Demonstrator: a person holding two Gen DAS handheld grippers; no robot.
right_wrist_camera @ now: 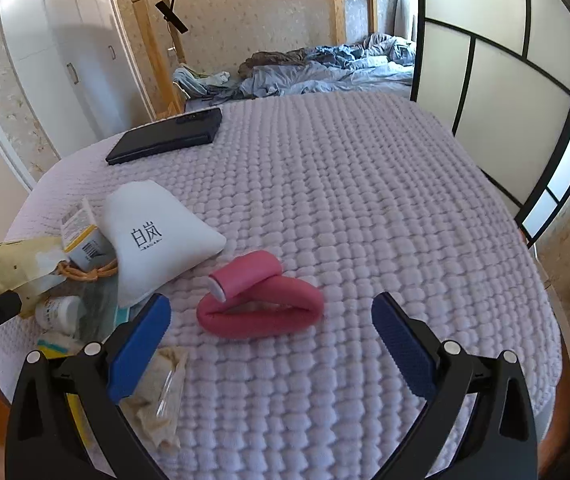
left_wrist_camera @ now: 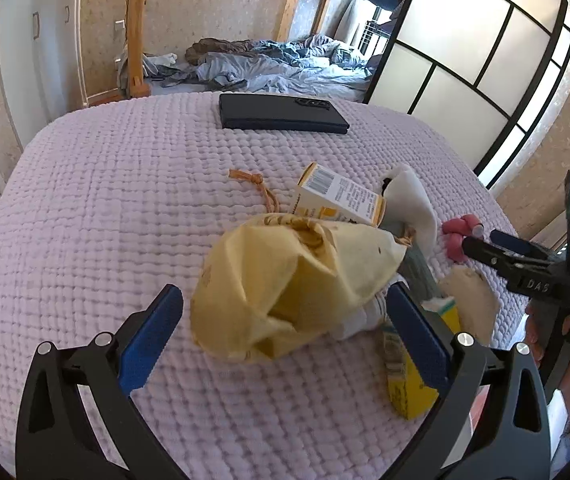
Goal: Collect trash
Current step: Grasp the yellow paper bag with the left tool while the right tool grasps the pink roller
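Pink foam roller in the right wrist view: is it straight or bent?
Bent. The pink foam roller is folded into a loop on the quilt, one end crossing over the other, its white core showing at the cut end.

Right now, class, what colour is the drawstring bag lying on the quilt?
Pale yellow, with an orange-brown cord. The drawstring bag shows best in the left wrist view.

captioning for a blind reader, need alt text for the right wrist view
An open hand-held gripper hovers over a folded pink foam roller on a lilac quilted bedspread. To the left lie a white pouch, a yellow cloth bag, small boxes and crumpled wrappers; a dark flat case sits farther back.
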